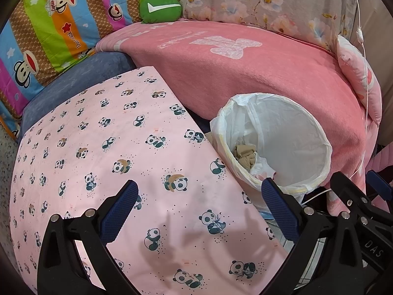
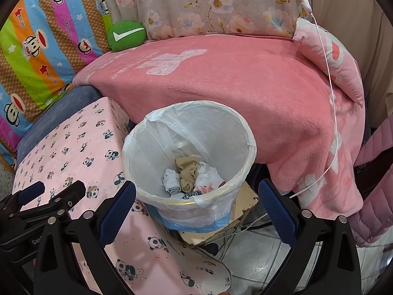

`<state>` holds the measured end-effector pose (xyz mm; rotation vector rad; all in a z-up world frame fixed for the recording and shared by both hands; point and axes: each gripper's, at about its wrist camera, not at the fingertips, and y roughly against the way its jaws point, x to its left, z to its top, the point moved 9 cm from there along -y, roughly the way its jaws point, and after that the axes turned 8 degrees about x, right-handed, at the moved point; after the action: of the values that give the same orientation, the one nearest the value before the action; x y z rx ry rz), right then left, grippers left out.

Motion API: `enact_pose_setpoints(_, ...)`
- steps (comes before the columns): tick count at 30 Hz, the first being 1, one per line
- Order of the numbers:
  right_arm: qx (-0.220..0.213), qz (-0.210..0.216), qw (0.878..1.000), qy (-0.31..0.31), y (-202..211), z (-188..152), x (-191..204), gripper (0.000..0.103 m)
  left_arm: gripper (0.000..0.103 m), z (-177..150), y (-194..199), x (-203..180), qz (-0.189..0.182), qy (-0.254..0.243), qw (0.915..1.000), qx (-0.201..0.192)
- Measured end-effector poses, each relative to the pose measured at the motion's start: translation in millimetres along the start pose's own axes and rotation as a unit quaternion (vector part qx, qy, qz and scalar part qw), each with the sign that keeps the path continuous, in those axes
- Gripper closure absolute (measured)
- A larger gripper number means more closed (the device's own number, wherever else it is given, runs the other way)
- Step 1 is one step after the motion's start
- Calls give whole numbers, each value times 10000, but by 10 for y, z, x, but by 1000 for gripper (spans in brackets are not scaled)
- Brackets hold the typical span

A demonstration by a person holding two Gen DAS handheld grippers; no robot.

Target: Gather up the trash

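A waste bin lined with a white bag stands between the table and the sofa; it also shows in the left wrist view. Crumpled beige and white trash lies in its bottom, partly seen in the left wrist view. My right gripper is open and empty, just above the bin's near rim. My left gripper is open and empty, over the pink panda-print table cover. The left gripper also shows at the lower left of the right wrist view.
A sofa with a pink blanket lies behind the bin. A green cushion, a striped monkey-print cover, a pink pillow and a white cable are there. The bin rests on a worn board over tiled floor.
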<state>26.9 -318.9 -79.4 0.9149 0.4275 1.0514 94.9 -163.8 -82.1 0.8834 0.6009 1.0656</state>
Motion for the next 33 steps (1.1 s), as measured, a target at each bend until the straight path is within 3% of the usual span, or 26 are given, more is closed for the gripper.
enact_pose_setpoints(33, 6, -41, 10000, -14, -19, -3, -90, 5, 7, 36, 43, 21, 46, -20, 10000, -63)
